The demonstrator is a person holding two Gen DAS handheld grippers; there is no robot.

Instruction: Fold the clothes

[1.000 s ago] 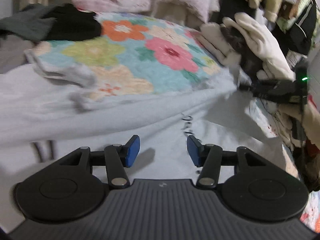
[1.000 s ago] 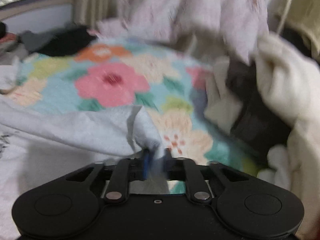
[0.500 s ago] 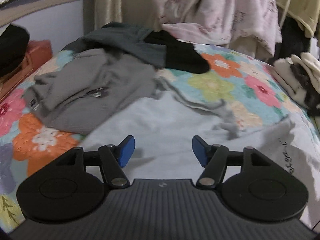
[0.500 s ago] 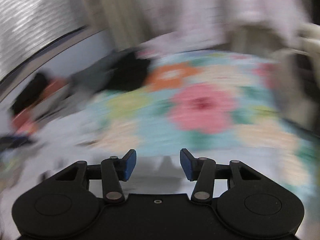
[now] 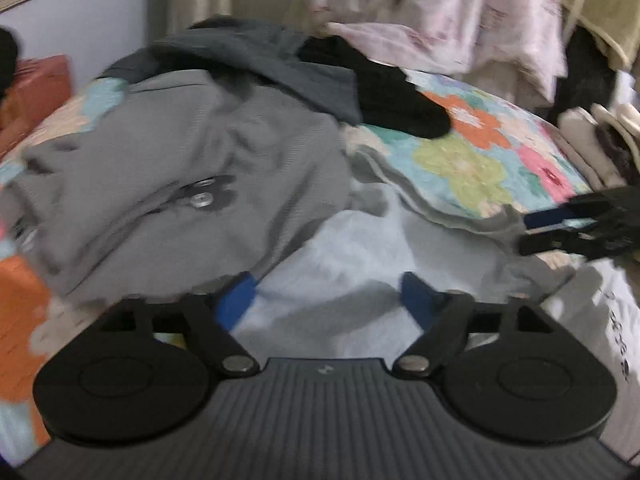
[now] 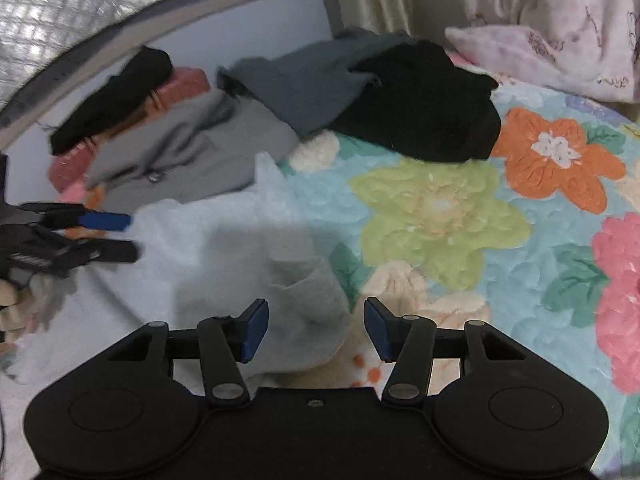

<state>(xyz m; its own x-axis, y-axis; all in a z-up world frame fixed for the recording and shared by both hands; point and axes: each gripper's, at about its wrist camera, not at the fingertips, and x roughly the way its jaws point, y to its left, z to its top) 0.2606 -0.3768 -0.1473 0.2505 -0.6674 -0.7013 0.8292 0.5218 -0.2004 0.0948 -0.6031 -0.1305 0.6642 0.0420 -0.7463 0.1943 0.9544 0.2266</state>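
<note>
My left gripper (image 5: 326, 300) gaped empty over the pale shirt (image 5: 360, 248), my right gripper (image 6: 316, 330) likewise, grey jacket (image 5: 180, 184) nearby.

At the lower centre of the right wrist view, the pale blue garment (image 6: 240, 248) looked like soft, matt fleecy cloth, and the floral bedspread (image 6: 440, 216) to its right was quilted fabric with a puckered, stitched surface. The grey garment (image 5: 160, 184) at mid left of the left wrist view was matt woven-looking cloth carrying a shiny metal snap button (image 5: 199, 200). The right gripper (image 6: 316, 330) showed matt black plastic arms with dull metal pivot pins and smooth blue pads (image 6: 256, 330), while the panel (image 6: 80, 4) in the upper left corner was glossy, silvery quilted foil.
</note>
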